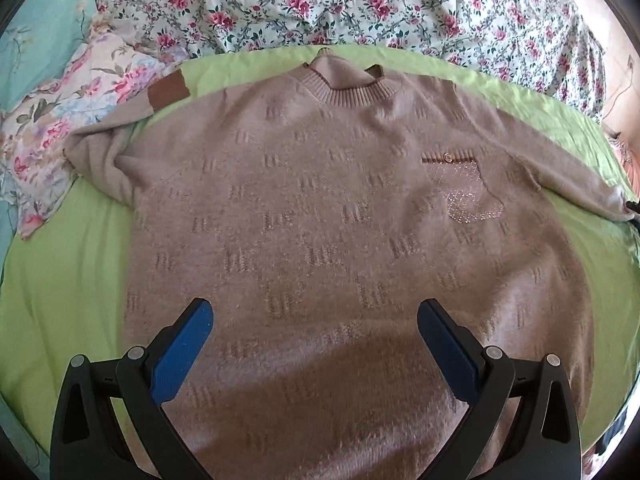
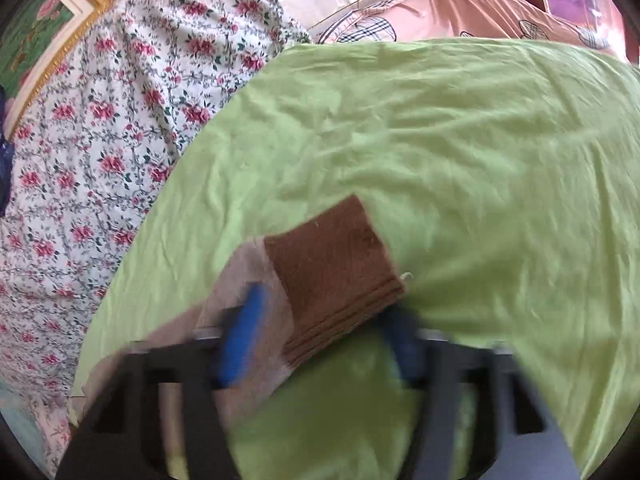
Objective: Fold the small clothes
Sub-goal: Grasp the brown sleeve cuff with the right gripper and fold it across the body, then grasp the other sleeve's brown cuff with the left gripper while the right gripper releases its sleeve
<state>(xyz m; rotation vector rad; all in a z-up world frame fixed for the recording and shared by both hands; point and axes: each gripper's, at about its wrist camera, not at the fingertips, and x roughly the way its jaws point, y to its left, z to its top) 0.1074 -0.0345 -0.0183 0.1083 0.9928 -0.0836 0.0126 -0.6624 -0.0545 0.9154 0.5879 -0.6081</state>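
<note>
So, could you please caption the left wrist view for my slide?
Open left tongs hover over a beige sweater spread flat on a green sheet.

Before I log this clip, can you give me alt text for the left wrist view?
A taupe sweater lies flat, front up, on a green sheet, neck away from the camera. The open left gripper hovers above its lower part, holding nothing. Floral bedding lies beyond the sheet.
</note>
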